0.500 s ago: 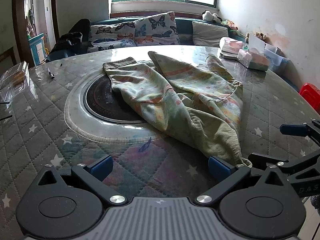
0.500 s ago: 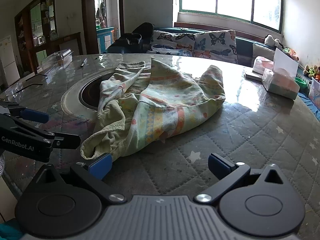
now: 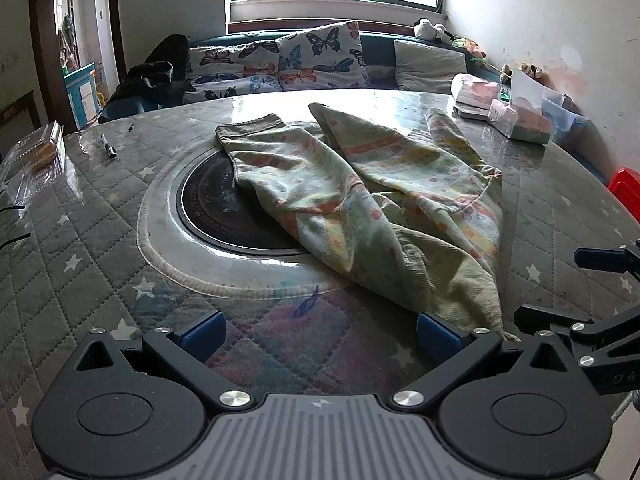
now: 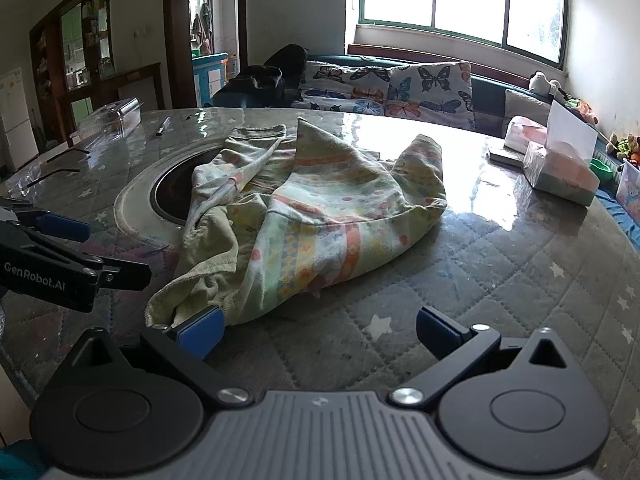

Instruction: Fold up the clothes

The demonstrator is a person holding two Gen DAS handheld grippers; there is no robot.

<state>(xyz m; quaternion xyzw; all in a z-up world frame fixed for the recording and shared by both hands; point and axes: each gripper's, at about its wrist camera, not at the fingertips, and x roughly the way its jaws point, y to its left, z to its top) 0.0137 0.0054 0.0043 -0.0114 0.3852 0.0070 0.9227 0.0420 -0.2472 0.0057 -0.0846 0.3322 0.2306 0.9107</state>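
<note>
A crumpled pale-green garment with orange and yellow print lies on the round quilted table, partly over the dark round hotplate. It also shows in the right wrist view. My left gripper is open, its right pad touching the garment's near corner. My right gripper is open, its left pad against the garment's near hem. Each gripper shows in the other's view, the right one and the left one, both open.
A tissue box and a book stand at the table's right rear. A pen and a clear plastic box lie at the left. A sofa with butterfly cushions is behind. A red stool stands at right.
Both grippers have moved slightly forward toward the garment's near corner. The garment has not visibly shifted.
</note>
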